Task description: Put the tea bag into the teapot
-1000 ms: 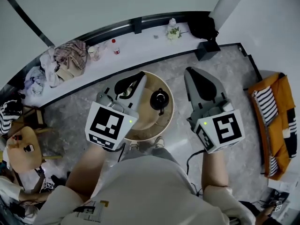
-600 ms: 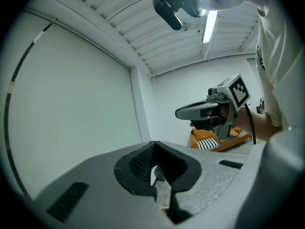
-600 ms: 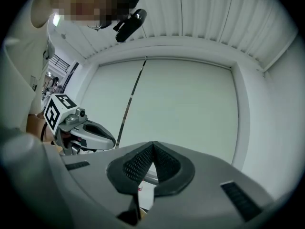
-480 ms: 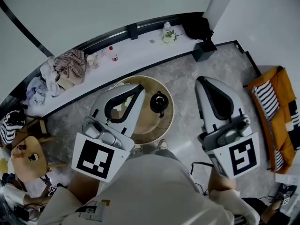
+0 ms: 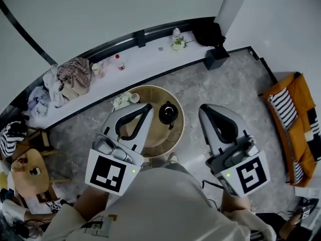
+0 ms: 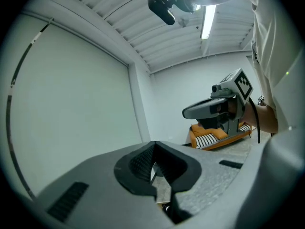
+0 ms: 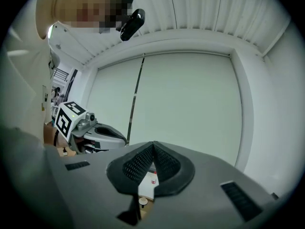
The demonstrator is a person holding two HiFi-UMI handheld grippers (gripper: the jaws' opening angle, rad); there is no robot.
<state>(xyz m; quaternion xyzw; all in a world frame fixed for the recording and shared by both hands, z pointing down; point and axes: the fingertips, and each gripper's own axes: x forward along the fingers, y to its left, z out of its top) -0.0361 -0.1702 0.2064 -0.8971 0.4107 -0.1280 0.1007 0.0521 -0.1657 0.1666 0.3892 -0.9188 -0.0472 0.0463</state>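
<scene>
Readable words, numbers, brands: none. Black-and-white square code patterns, one on the white marker cube [image 5: 111, 173] behind the left gripper [image 5: 147, 107] fingers, one on the matching white cube [image 5: 249, 174] behind the right gripper [image 5: 204, 109] fingers. Pale shirt print [image 5: 100, 225]: illegible.

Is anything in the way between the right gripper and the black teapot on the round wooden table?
Nothing visible does: in the head view only grey floor and the round wooden table's bare rim lie between the right gripper and the black teapot.
</scene>
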